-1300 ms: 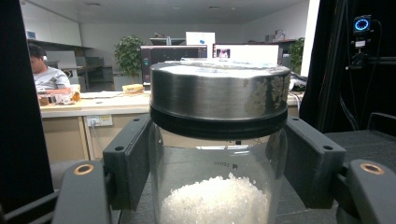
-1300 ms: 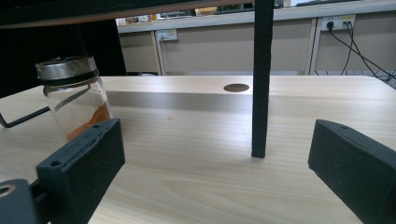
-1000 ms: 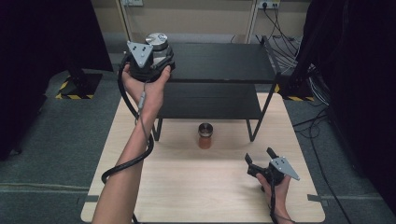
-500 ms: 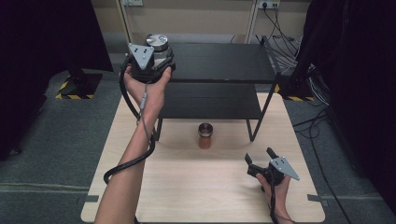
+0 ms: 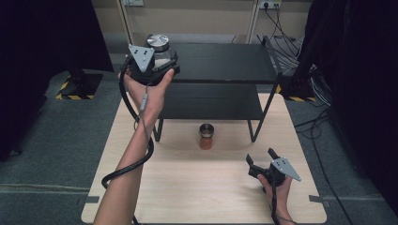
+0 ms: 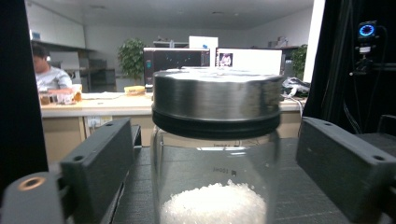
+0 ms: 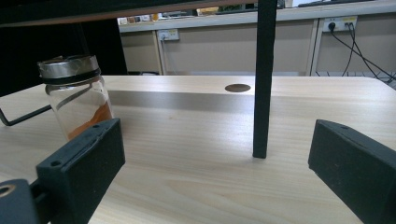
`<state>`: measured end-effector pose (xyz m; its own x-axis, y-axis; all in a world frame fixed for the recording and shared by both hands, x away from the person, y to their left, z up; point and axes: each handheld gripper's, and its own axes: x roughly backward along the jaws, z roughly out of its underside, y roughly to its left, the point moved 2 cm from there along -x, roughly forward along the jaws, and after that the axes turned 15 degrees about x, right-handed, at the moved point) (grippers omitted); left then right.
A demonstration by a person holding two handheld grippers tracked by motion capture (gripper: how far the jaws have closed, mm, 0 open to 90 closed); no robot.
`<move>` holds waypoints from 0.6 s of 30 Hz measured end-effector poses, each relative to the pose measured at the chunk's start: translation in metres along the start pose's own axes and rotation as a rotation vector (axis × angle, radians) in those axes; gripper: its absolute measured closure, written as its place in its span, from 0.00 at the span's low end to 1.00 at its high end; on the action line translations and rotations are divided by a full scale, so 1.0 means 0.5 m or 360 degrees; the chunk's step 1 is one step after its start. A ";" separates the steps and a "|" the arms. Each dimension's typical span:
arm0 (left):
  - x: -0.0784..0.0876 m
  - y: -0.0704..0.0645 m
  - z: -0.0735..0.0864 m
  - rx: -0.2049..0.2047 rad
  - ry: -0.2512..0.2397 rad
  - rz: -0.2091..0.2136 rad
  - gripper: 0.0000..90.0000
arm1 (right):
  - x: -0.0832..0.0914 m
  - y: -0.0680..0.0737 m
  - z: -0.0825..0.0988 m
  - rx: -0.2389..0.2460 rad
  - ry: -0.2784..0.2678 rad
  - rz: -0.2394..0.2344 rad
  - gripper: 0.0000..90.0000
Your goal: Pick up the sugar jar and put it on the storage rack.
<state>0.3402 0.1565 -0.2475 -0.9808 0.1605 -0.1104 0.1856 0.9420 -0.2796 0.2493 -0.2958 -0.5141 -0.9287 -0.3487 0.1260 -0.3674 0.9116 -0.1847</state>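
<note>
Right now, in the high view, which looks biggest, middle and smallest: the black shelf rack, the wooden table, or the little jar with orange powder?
1. Wooden table, biggest.
2. Black shelf rack, middle, though it sits higher, nearer the camera.
3. Jar with orange powder, clearly smallest.

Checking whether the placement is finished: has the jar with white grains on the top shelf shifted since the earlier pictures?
No. The jar with white grains sits at the same left corner of the black shelf; the left gripper jaws have just been opening around it.

Evenly lit from overhead, dim at both side edges of the high view. Soft shadow under the shelf [image 5: 220,70] on the bench [image 5: 206,187]. Slightly blurred close-ups, faint glare on the jar lid [image 6: 217,95].
</note>
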 end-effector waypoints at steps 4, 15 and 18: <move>0.015 0.003 0.005 -0.0005 -0.0027 -0.0003 0.06 | 0.000 0.001 0.000 0.0010 -0.0002 0.0003 0.04; 0.075 0.029 0.027 -0.0028 -0.0076 0.0033 0.06 | 0.000 0.001 -0.001 0.0007 0.0003 0.0002 0.04; 0.093 0.032 0.034 -0.0024 -0.0072 0.0051 0.06 | 0.000 0.002 -0.001 0.0014 0.0003 0.0004 0.04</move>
<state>0.2986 0.1738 -0.2733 -0.9706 0.1777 -0.1624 0.2159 0.9409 -0.2609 0.2489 -0.2946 -0.5138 -0.9296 -0.3459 0.1272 -0.3653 0.9105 -0.1937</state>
